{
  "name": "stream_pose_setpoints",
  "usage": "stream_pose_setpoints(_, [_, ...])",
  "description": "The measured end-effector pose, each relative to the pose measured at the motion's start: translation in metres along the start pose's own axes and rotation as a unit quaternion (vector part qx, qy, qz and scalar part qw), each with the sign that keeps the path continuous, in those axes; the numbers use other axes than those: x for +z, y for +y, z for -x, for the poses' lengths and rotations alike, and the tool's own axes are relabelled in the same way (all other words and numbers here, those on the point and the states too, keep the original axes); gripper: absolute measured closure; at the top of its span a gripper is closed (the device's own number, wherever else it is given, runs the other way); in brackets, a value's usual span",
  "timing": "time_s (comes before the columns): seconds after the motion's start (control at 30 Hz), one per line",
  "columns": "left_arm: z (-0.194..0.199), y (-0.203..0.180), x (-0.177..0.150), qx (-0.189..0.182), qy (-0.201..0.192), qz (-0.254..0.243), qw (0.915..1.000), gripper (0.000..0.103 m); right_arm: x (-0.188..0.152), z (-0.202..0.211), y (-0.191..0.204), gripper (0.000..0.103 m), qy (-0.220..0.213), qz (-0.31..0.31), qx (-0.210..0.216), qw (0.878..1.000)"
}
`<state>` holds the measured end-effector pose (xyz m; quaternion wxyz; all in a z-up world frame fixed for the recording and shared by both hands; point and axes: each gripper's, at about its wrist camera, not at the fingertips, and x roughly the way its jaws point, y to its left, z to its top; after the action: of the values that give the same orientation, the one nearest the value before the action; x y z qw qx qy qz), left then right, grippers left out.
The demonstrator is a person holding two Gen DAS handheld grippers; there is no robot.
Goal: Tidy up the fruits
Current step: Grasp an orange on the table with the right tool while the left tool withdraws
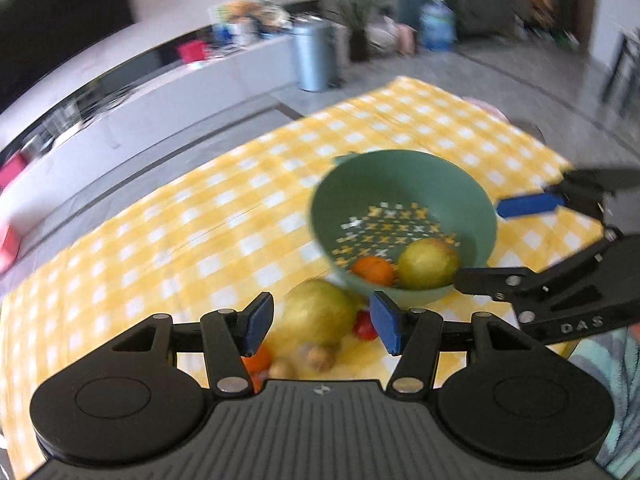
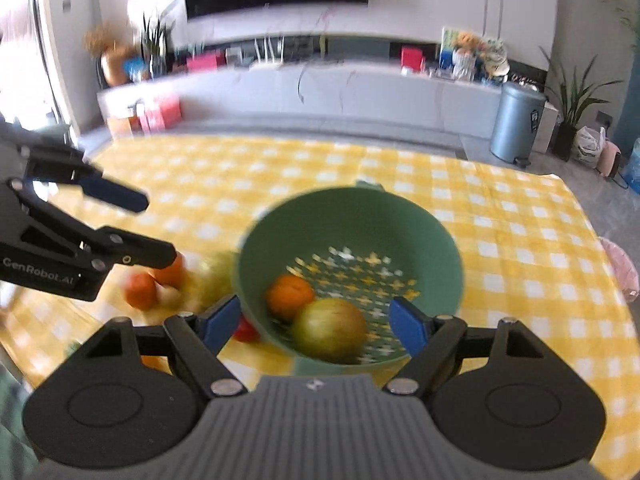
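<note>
Fruits [image 1: 320,312] wait beside the green bowl [image 1: 400,184]; both hand-held grippers [image 1: 320,320] [image 2: 316,320] are open and empty, so grab one softly.

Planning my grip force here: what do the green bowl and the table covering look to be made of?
The green bowl looks like matte moulded plastic: uniform colour, thin rim, star-shaped drain holes punched through its bottom, so it is likely a light colander. The yellow checked covering looks like cloth or soft vinyl, judging by its fold creases; blur leaves that open.
</note>
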<state>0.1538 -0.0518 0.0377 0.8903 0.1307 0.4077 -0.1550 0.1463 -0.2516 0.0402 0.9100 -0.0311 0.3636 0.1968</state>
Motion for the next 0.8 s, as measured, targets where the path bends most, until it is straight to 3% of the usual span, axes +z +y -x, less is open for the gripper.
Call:
stream_pose_setpoints(0.17, [0.019, 0.027, -0.042, 0.006, -0.017, 0.072, 0.9973, 0.037, -0.017, 0.019, 0.035, 0.025, -0.049, -0.034, 0.02, 0.998])
stream_pose_setpoints(0.3, [0.029, 0.037, -0.072, 0.009, -0.035, 0.098, 0.9946, 0.037, -0.034, 0.018, 0.055, 0.025, -0.074, -0.079, 0.046, 0.993])
stream_pose_setpoints(0.43, [0.034, 0.042, -0.093, 0.015, -0.066, 0.117, 0.9909, 0.037, -0.052, 0.013, 0.073, 0.025, -0.094, -0.102, 0.034, 0.99])
stream_pose_setpoints(0.57, [0.031, 0.042, -0.104, 0.014, -0.08, 0.118, 0.9898, 0.037, -0.065, -0.001, 0.085, 0.025, -0.086, -0.107, 0.029, 0.99])
stream_pose_setpoints(0.67, [0.02, 0.042, -0.111, 0.026, -0.066, 0.109, 0.9915, 0.037, -0.071, -0.013, 0.095, 0.025, -0.062, -0.091, 0.049, 0.993])
stream_pose_setpoints(0.8, [0.011, 0.045, -0.119, 0.03, -0.05, 0.11, 0.9922, 0.041, -0.075, -0.03, 0.108, 0.034, -0.037, -0.069, 0.071, 0.994])
